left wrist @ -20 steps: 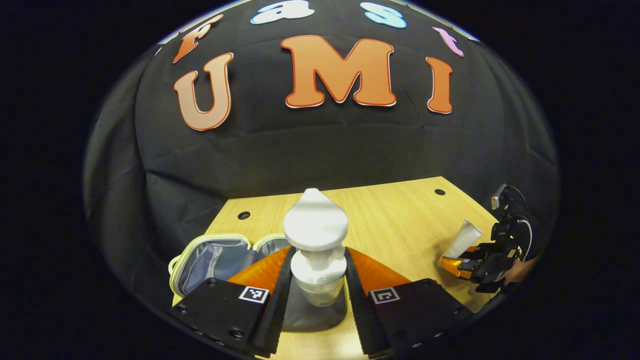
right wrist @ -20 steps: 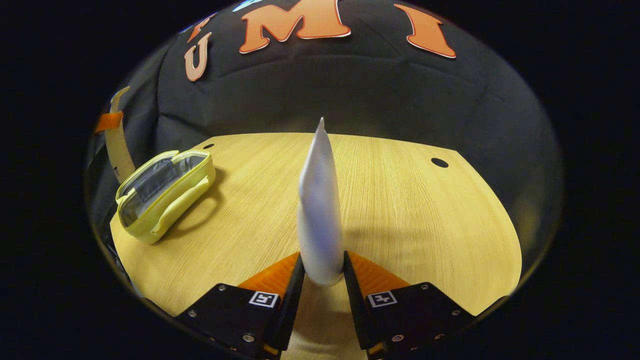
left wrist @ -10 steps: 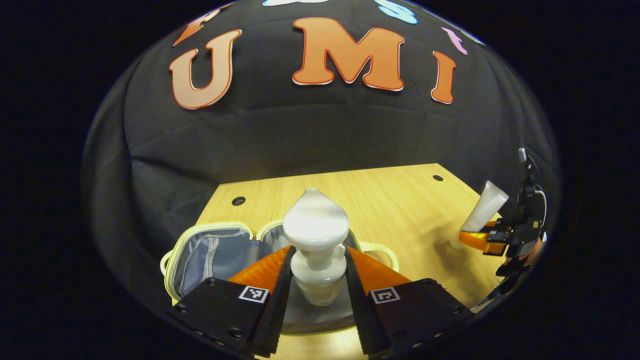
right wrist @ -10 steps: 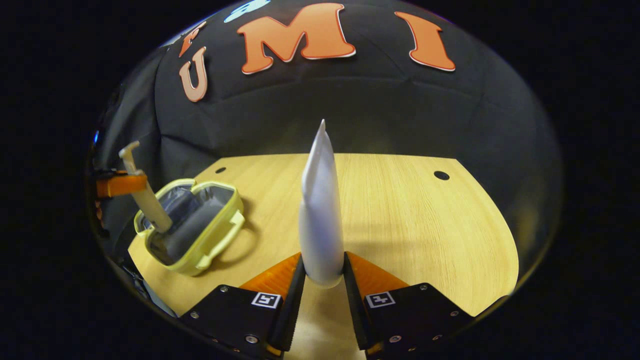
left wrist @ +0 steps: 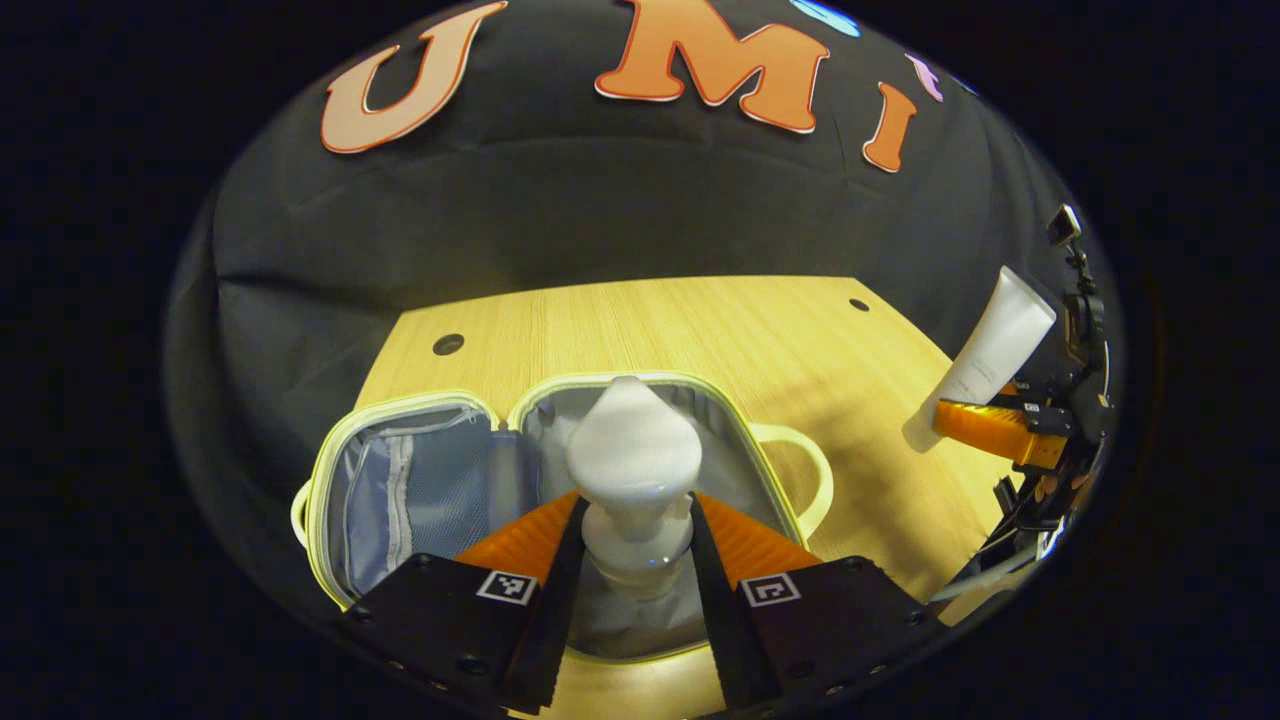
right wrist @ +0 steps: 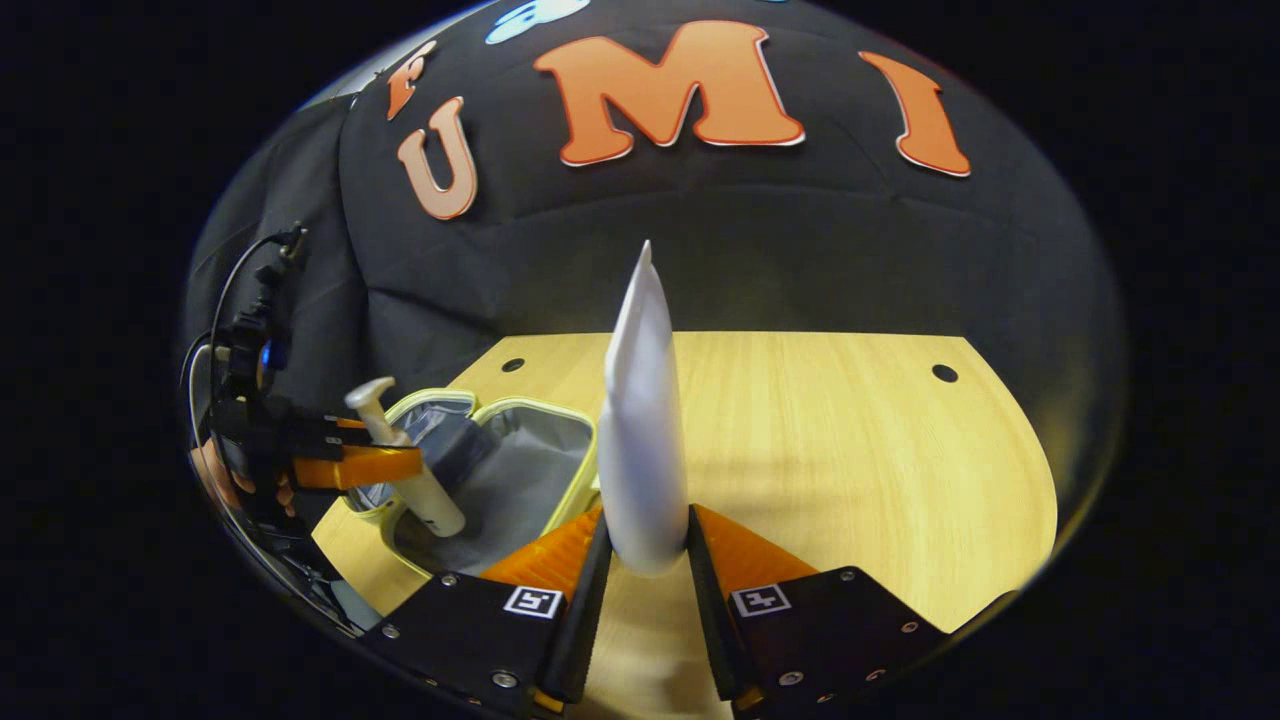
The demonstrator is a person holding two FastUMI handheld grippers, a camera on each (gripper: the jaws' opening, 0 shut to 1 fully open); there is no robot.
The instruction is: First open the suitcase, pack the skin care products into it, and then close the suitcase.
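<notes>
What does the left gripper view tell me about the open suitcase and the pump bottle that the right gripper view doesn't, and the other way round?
Left gripper view: the mesh zip pocket in the lid half, and the pump bottle gripped over the other half. Right gripper view: the bottle's tilt from the side, its base low inside the suitcase, and the tube end-on. Both: left gripper shut on the bottle, right gripper shut on the tube, wooden table.

Clamping both fingers of the left gripper (left wrist: pixel 630 560) on the pump bottle (left wrist: pixel 632 480), tilting forward and down, while pinching the right gripper (right wrist: pixel 640 560) around the upright tube (right wrist: pixel 640 420).
</notes>
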